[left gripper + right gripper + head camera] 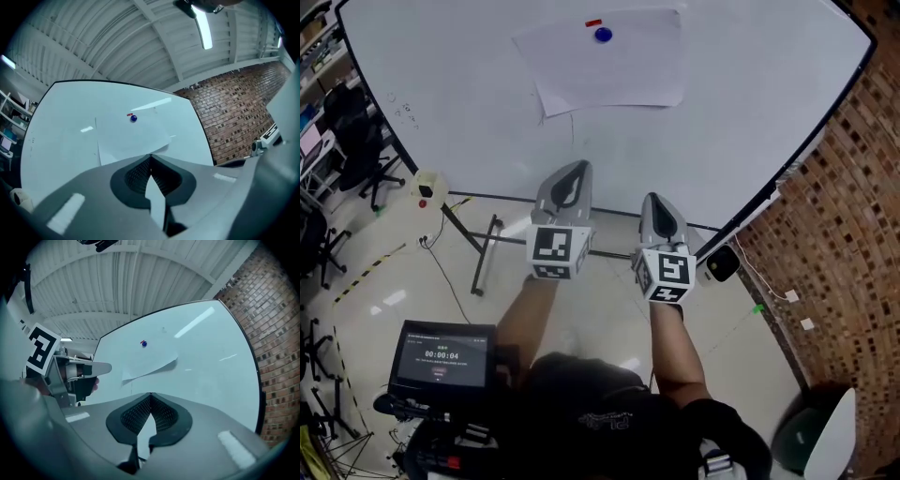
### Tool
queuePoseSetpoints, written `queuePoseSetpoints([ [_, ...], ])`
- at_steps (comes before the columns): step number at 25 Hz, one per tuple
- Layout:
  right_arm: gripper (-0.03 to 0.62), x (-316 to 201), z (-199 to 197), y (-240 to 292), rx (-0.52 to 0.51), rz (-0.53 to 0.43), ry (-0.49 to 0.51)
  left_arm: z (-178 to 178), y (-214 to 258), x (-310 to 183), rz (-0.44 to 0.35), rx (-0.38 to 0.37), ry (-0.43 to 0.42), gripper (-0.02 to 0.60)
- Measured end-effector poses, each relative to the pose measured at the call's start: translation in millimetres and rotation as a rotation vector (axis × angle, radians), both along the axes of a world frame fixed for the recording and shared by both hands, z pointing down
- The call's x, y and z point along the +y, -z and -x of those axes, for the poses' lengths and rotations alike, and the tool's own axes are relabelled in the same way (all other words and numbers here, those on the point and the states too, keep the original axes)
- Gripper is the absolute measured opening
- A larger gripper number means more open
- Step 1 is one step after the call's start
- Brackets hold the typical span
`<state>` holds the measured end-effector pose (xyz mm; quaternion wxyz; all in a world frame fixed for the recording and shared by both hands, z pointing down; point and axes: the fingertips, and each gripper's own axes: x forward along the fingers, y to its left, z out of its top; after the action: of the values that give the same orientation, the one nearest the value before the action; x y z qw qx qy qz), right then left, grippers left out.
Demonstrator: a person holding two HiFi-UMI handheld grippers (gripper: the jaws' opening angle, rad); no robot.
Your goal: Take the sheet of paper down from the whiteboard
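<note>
The left gripper [576,169] and right gripper [655,200] are both clenched, empty. The sheet of paper [609,66] hangs on the whiteboard [459,122] straight above the left one, long side across; the left seems nearer.

Ceiling lamp [204,28] glare streaks the whiteboard [61,140]; fisheye edges darken.

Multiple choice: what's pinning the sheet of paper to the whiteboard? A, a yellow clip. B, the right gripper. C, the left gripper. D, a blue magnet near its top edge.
D: a blue magnet sits near the top of the sheet of paper; the left gripper and right gripper are shut, clear of it.
</note>
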<state>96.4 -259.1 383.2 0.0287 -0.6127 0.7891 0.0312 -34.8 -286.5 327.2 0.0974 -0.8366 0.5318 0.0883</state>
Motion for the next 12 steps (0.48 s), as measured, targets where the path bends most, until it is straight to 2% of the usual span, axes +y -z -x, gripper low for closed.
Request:
queuePoseSetpoints([
  [3,0.012,-24,5,13,-0.059,-0.021,0.007,3,20,-22,-0.023,-0.03,-0.022,0.002],
  [8,0.012,-61,10,37,-0.163,-0.036,0.018,4,56,-56,-0.082,-0.027,-0.037,0.003],
  [12,0.014,-96,1,46,-0.223,-0.038,0.013,-7,87,-95,-0.107,-0.108,-0.053,0.08],
])
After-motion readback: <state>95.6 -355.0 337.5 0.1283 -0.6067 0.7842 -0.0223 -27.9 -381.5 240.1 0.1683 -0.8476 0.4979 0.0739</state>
